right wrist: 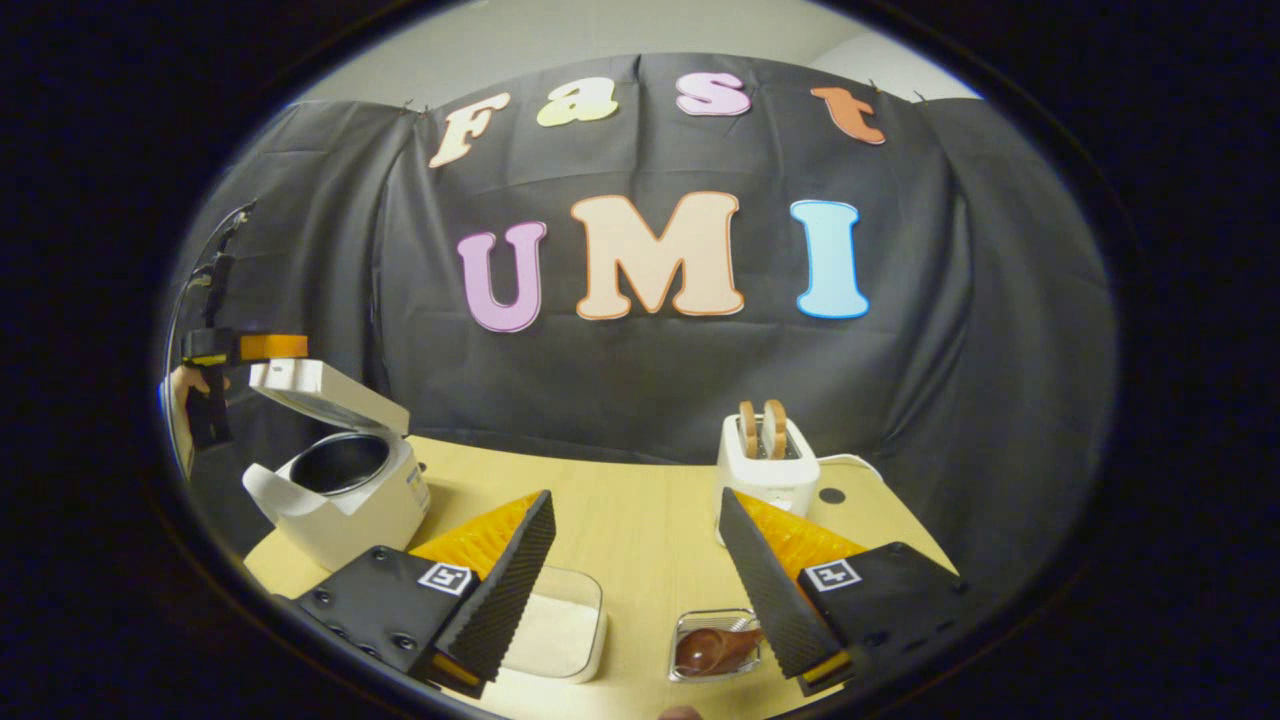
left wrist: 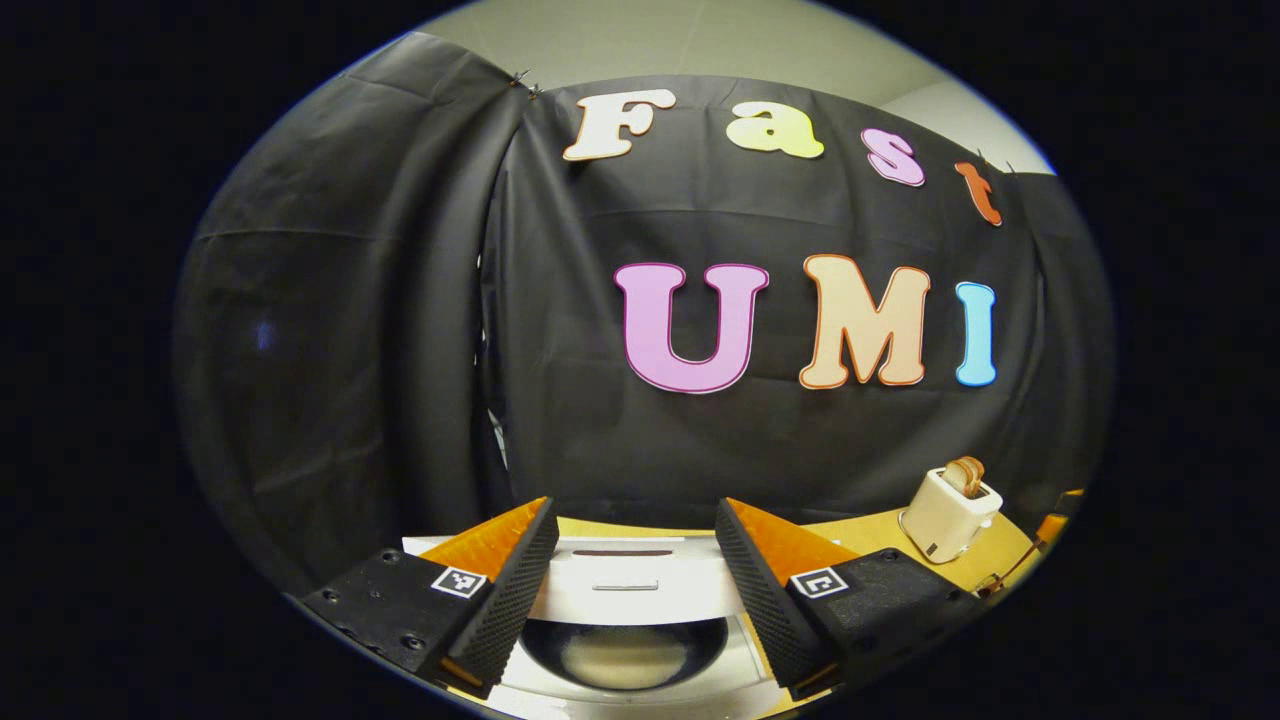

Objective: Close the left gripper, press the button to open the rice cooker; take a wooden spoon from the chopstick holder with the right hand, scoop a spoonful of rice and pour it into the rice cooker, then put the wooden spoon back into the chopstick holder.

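A: What have we got in the right gripper view?

B: Rice cooker point(right wrist: 345, 490) far left on the pale wood-grain table point(right wrist: 640, 520). White, rounded plastic body, lid hinged up and tilted back, dark round inner pot exposed. We can't tell from here whether anything is in the pot.

A: And the left gripper view?

B: We look down into the same rice cooker point(left wrist: 625, 620). Glossy dark bowl with a pale patch at the bottom; rice or glare, we can't tell. The white lid stands just behind it, and the near rim is cut off.

A: Tools?

B: Left gripper point(left wrist: 636, 560) is spread wide over the pot, ribbed fingers, holding nothing. Right gripper point(right wrist: 635, 560) is also spread, empty, low over the near table.

A: Spoon?

B: Wooden spoon point(right wrist: 712, 648), brown smooth bowl, lies in the clear square-sided chopstick holder point(right wrist: 690, 668), near edge, just left of the right finger. Its handle end is hidden behind that finger.

A: Rice?

B: White grains in a clear rounded rectangular container point(right wrist: 560, 630), partly behind the left finger.

A: Anything else?

B: White toaster point(right wrist: 765, 465) with two brown slices upright, far centre.
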`<action>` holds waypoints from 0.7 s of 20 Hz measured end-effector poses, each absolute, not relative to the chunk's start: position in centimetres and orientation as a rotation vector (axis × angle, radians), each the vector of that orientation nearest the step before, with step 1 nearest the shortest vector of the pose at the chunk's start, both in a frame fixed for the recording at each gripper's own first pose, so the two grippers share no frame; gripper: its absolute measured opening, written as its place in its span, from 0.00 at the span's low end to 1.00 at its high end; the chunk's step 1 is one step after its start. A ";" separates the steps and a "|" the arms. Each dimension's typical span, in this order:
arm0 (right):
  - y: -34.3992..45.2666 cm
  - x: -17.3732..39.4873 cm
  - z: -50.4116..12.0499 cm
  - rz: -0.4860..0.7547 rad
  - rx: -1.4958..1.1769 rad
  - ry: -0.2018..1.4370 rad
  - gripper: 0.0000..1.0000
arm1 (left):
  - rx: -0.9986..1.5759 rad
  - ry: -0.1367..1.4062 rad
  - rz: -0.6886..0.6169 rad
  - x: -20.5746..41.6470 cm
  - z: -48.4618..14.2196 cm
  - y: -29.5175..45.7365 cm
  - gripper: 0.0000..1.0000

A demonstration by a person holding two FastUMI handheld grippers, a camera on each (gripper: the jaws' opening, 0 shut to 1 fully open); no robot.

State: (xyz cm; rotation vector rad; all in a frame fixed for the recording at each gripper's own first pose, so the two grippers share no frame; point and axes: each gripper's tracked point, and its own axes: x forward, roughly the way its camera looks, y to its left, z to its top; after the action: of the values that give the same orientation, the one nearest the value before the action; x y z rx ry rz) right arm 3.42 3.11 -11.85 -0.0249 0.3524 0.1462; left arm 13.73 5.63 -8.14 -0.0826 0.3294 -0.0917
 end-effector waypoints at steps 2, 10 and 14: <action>3.3 3.4 -11.6 0.152 -0.025 0.348 1.00 | -0.091 0.352 -0.090 12.7 -9.3 5.7 0.94; 3.8 2.9 -11.3 0.172 -0.033 0.348 1.00 | -0.096 0.450 -0.085 9.5 -14.3 5.7 0.94; 4.2 2.9 -11.2 0.179 -0.037 0.348 1.00 | -0.110 0.477 -0.085 8.6 -16.0 5.7 0.94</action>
State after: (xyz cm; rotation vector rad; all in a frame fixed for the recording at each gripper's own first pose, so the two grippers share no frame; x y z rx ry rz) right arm 2.86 4.16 -11.17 -0.0366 0.3481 0.1795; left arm 8.57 5.69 -15.99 -0.1103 0.4770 -0.0852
